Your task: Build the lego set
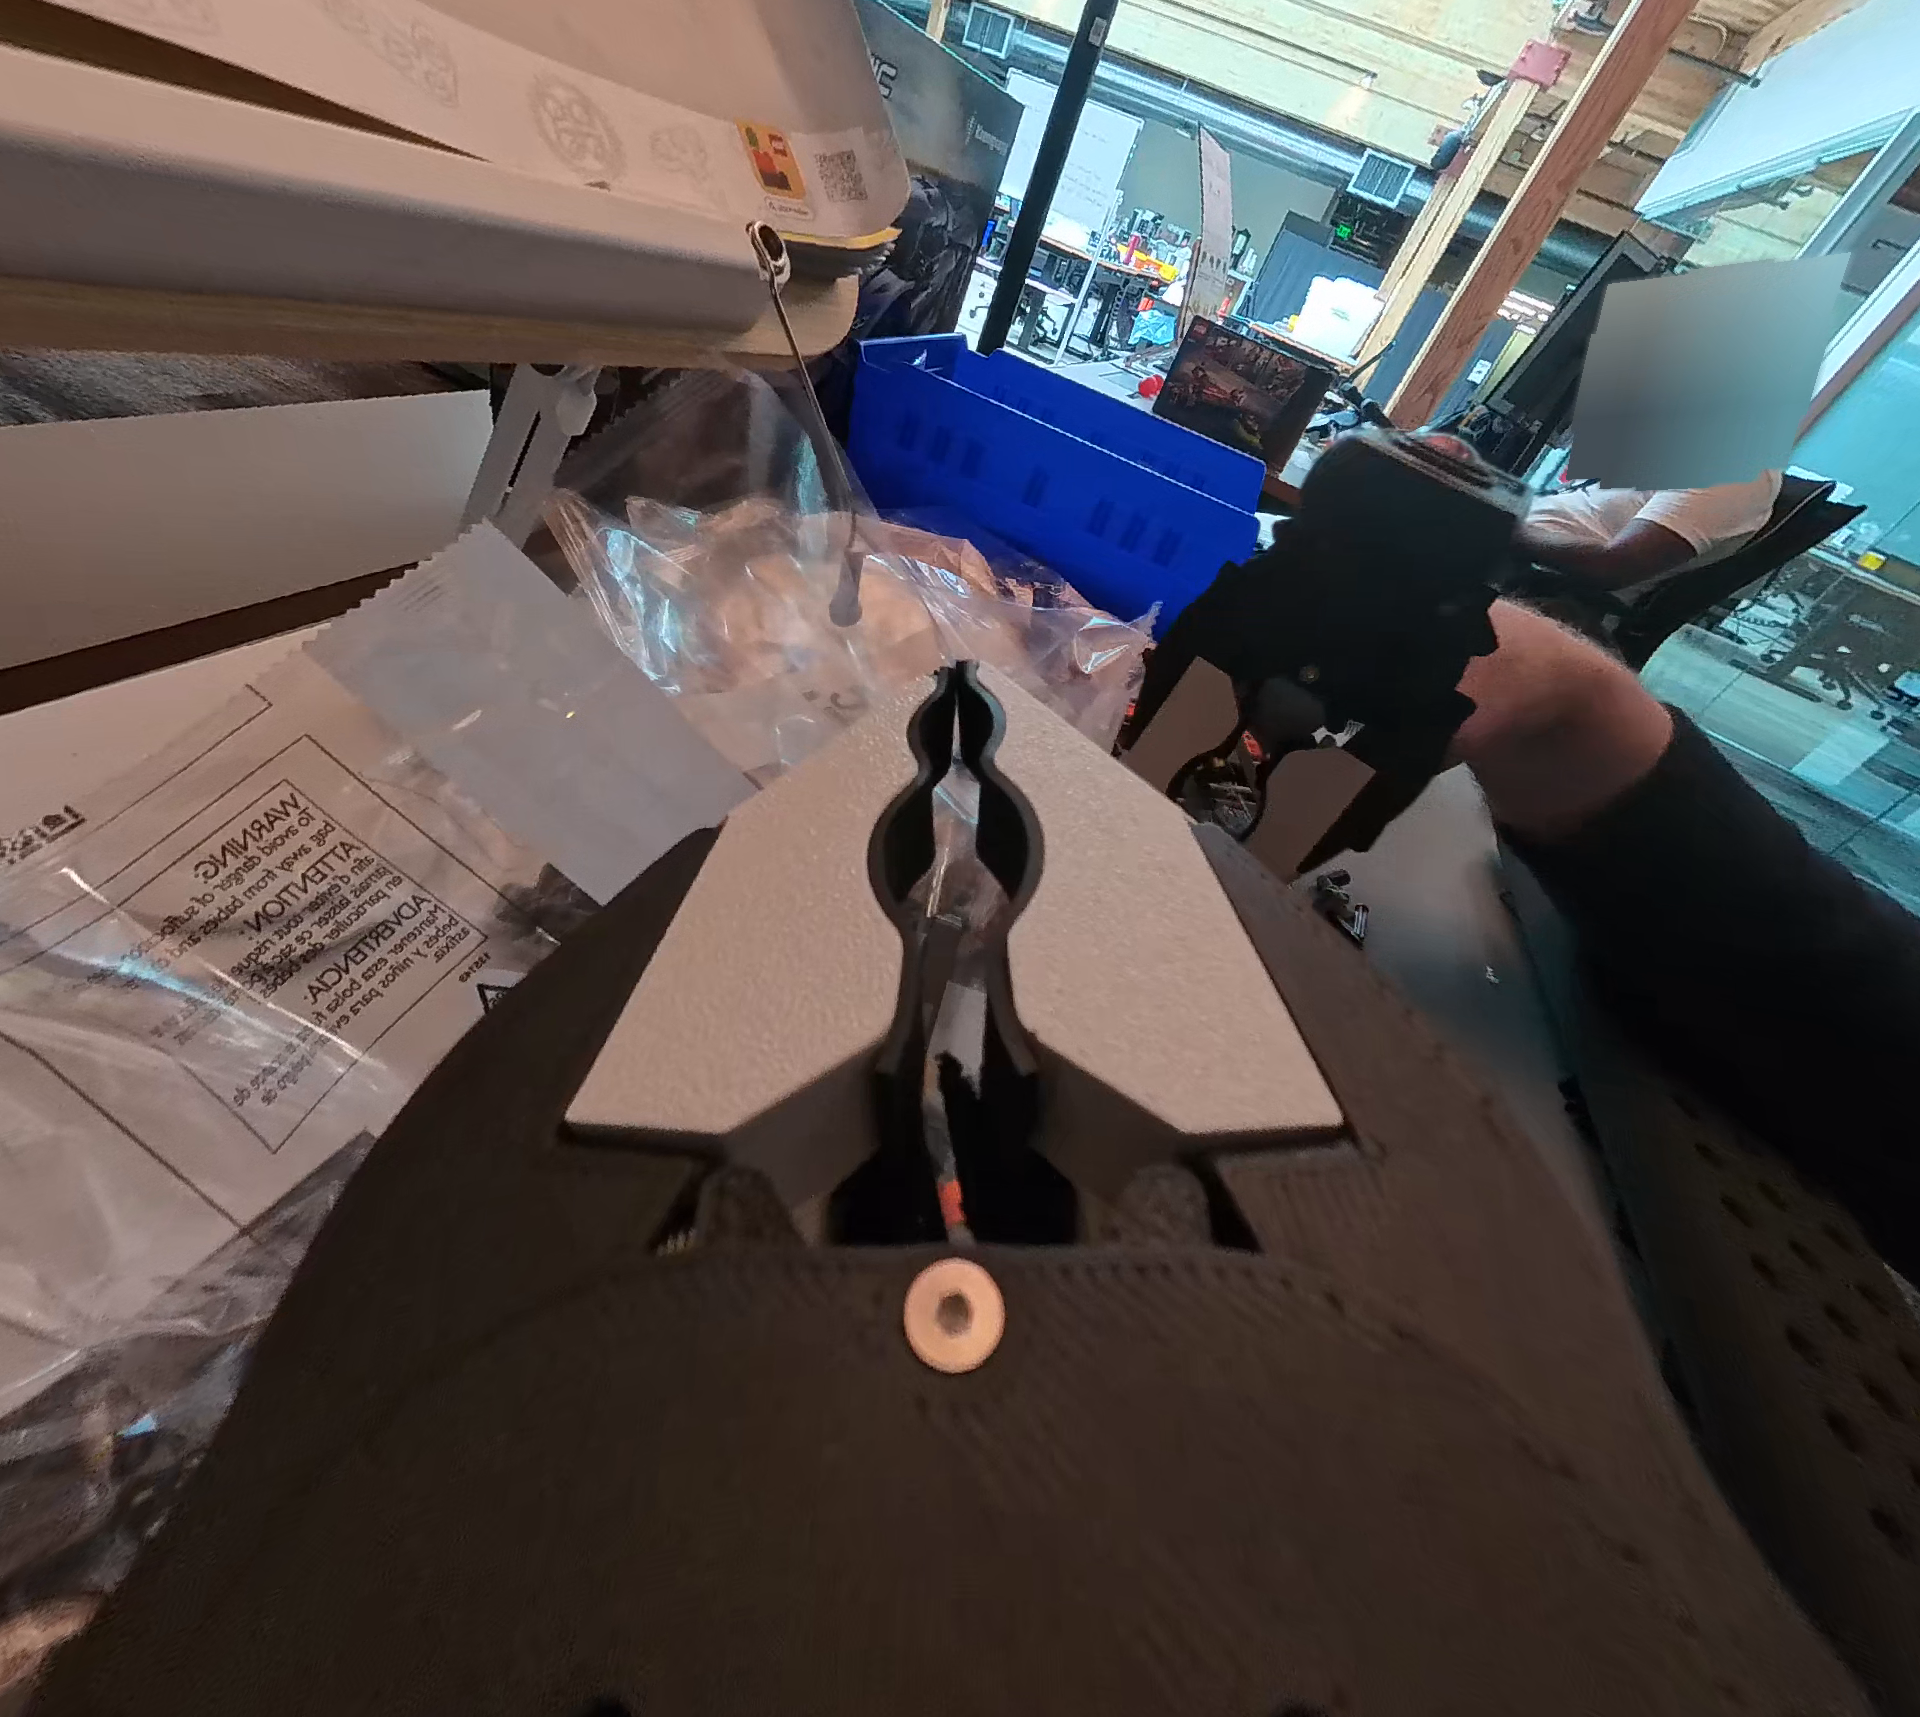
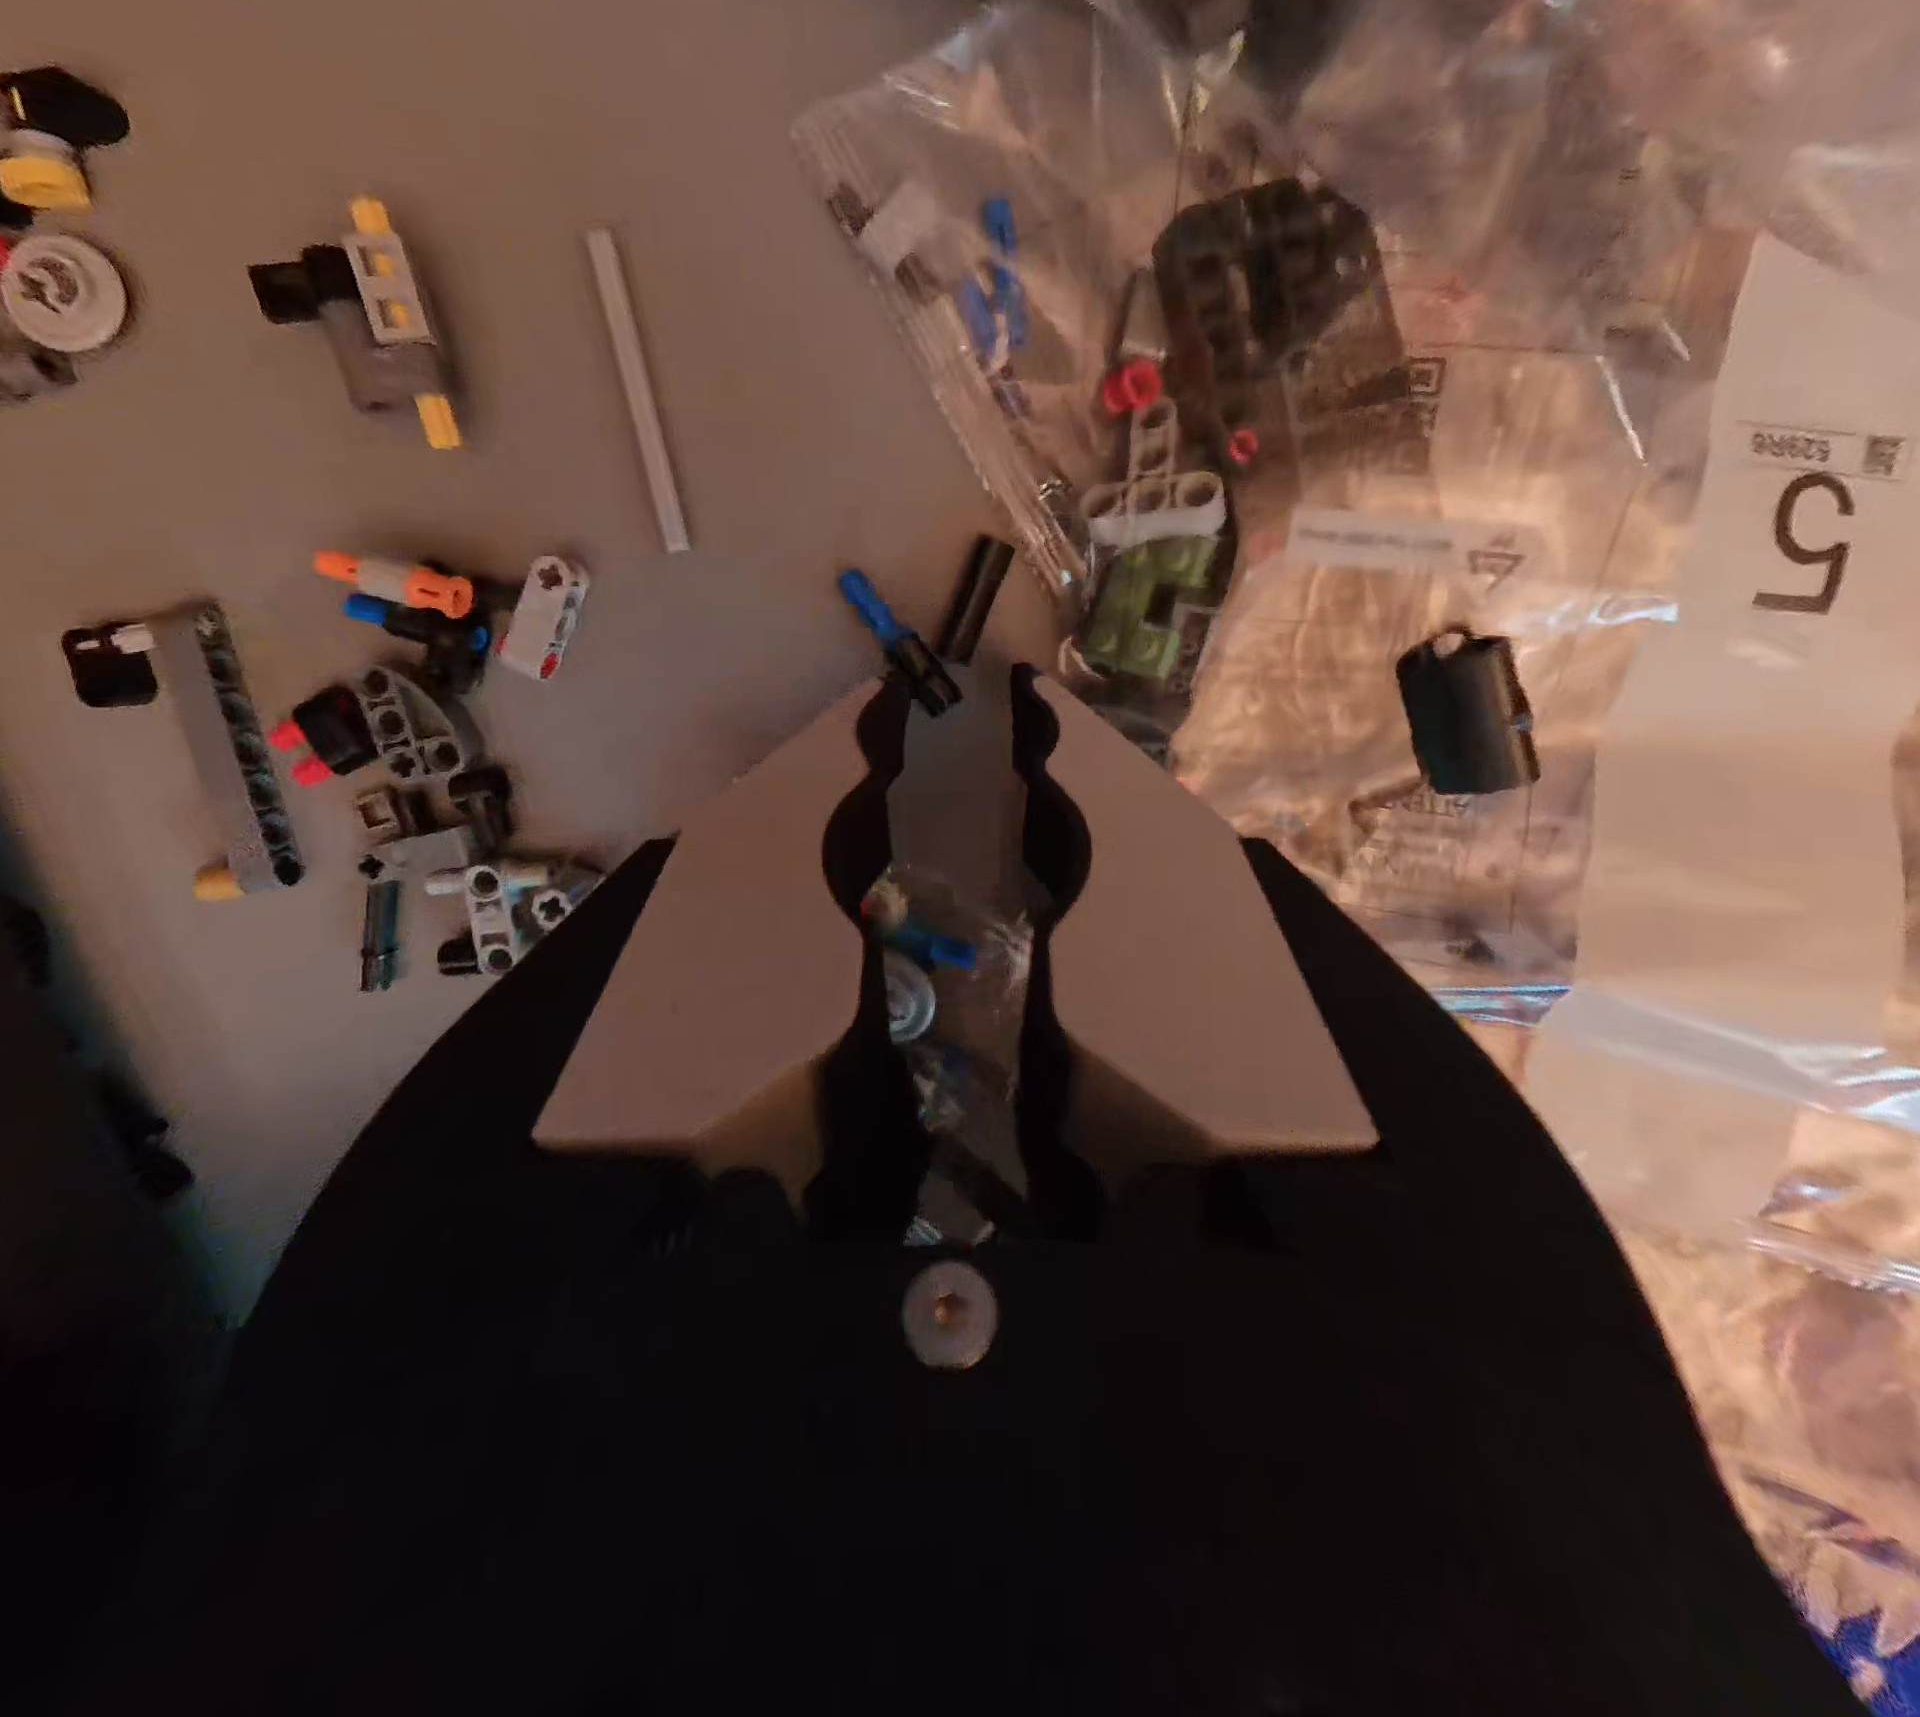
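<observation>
My left gripper (image 1: 961, 680) is shut, with a fold of clear plastic bag (image 1: 727, 587) pinched between its jaws, and it is tilted upward. My right gripper (image 2: 951, 685) is open and points down at the tan table (image 2: 520, 57). A blue-and-black pin (image 2: 883, 628) lies at its left fingertip, next to a black axle (image 2: 977, 592). The right gripper also shows in the left wrist view (image 1: 1221, 805), open and held by a hand (image 1: 1538, 732). A small bag of pieces (image 2: 1143, 441) lies just ahead of it.
Loose pieces lie at the left: a grey beam (image 2: 234, 742), a grey-yellow assembly (image 2: 390, 317), a white rod (image 2: 636, 389), a wheel (image 2: 62, 296). A numbered bag (image 2: 1808, 545) is at the right. An instruction booklet (image 1: 416, 57), a blue bin (image 1: 1039, 462) and a black pole (image 1: 1081, 78) stand beyond.
</observation>
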